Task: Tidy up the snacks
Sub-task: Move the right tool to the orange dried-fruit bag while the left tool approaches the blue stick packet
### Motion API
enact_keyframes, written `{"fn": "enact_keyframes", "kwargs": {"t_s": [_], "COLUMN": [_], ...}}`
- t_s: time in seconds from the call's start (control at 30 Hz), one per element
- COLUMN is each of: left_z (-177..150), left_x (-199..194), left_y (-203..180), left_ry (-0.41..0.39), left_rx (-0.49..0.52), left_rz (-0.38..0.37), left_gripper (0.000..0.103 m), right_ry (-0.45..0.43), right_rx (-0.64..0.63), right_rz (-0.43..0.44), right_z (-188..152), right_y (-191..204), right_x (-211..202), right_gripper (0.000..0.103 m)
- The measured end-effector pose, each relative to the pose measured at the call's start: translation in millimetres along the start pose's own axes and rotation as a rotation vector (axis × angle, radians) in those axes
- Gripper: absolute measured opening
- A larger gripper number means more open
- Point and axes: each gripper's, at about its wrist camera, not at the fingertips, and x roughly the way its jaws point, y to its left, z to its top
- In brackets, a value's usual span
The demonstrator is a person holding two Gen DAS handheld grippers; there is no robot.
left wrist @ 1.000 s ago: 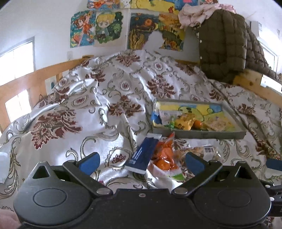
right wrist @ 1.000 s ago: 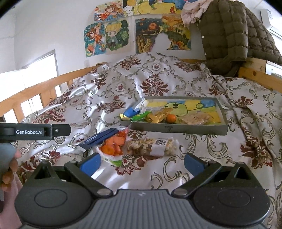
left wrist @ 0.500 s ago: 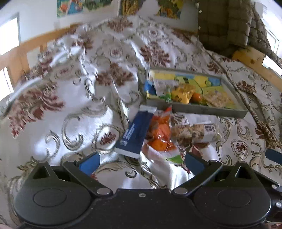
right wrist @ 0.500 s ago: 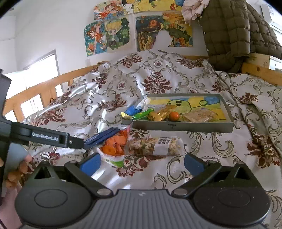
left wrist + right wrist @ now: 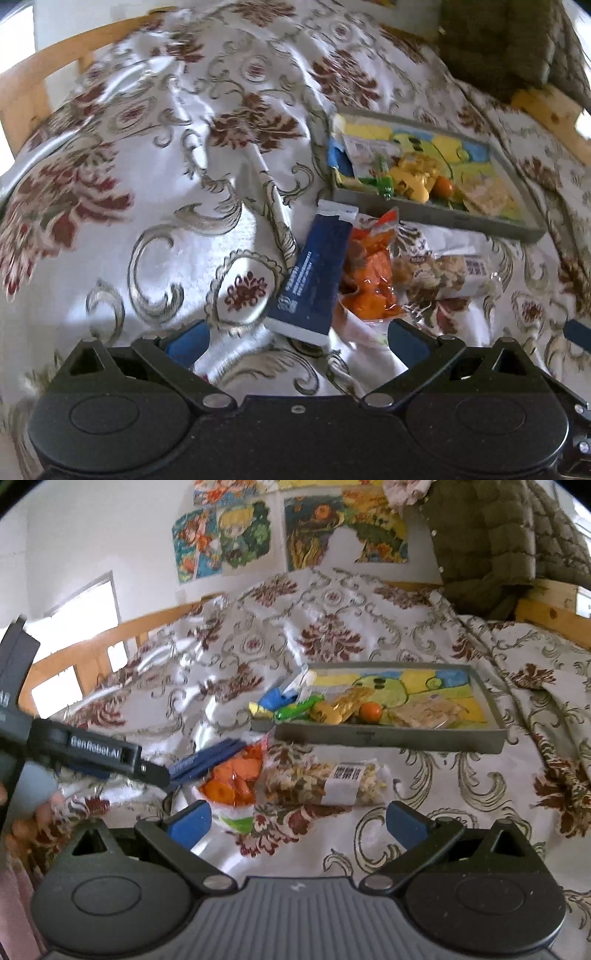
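Note:
A grey tray [image 5: 436,216] with a cartoon picture holds several snacks on the patterned bedspread; it also shows in the right wrist view [image 5: 388,736]. In front of it lie a dark blue box [image 5: 314,280], an orange snack bag [image 5: 369,280] and a clear bag of mixed nuts [image 5: 443,273]. These show too in the right wrist view: the blue box [image 5: 207,758], the orange bag [image 5: 232,779], the nut bag [image 5: 328,781]. My left gripper [image 5: 295,338] is open, just before the blue box. My right gripper [image 5: 297,819] is open and empty, short of the orange and nut bags.
The left gripper's body [image 5: 96,755] reaches in from the left of the right wrist view, over the blue box. A wooden bed rail [image 5: 122,638] runs behind. A green quilted jacket [image 5: 491,542] hangs at the back right.
My left gripper has tilted down and moved forward toward the blue box, which now looms larger. My right gripper has held nearly still.

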Motion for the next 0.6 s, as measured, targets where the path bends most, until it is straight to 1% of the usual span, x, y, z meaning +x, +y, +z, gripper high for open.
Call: {"fn": "enact_keyframes", "kwargs": {"t_s": [0.07,0.1,0.23,0.33,0.4,0.5,0.53,0.6], "left_z": [6.6,9.0,14.0,15.4,18.0,18.6,18.2,17.2], "left_x": [3.5,5.3,18.6,26.6,26.3,23.0,23.4,28.3], "left_y": [5.0,7.2,18.9,16.7,10.7,1.8,-1.5,-8.2], "left_ry": [-0.009,-0.015,-0.011,-0.011,-0.041,-0.117,-0.129,-0.124], "left_rx": [0.043,0.048,0.003,0.024,0.082,0.186,0.223,0.303], "left_rz": [0.003,0.011,0.016,0.014,0.004,-0.002,0.004,0.013], "left_gripper": [0.102,0.102,0.102,0.102,0.102,0.102,0.102,0.101], "right_ry": [0.018,0.026,0.048,0.068,0.086,0.095,0.095,0.095], "right_rx": [-0.032,-0.047,-0.079,-0.080,-0.072,-0.068,-0.062,-0.046], "right_rz": [0.007,0.012,0.027,0.046,0.065,0.093,0.101,0.117], "right_z": [-1.5,-2.0,-2.8,-2.9,-0.7,3.7,5.4,8.8], "right_y": [2.9,4.6,9.6,10.5,12.5,15.8,17.1,19.6], "right_x": [4.3,6.4,17.0,28.6,39.2,54.7,59.6,71.3], "right_gripper": [0.103,0.103,0.103,0.103,0.103,0.103,0.103,0.103]}}
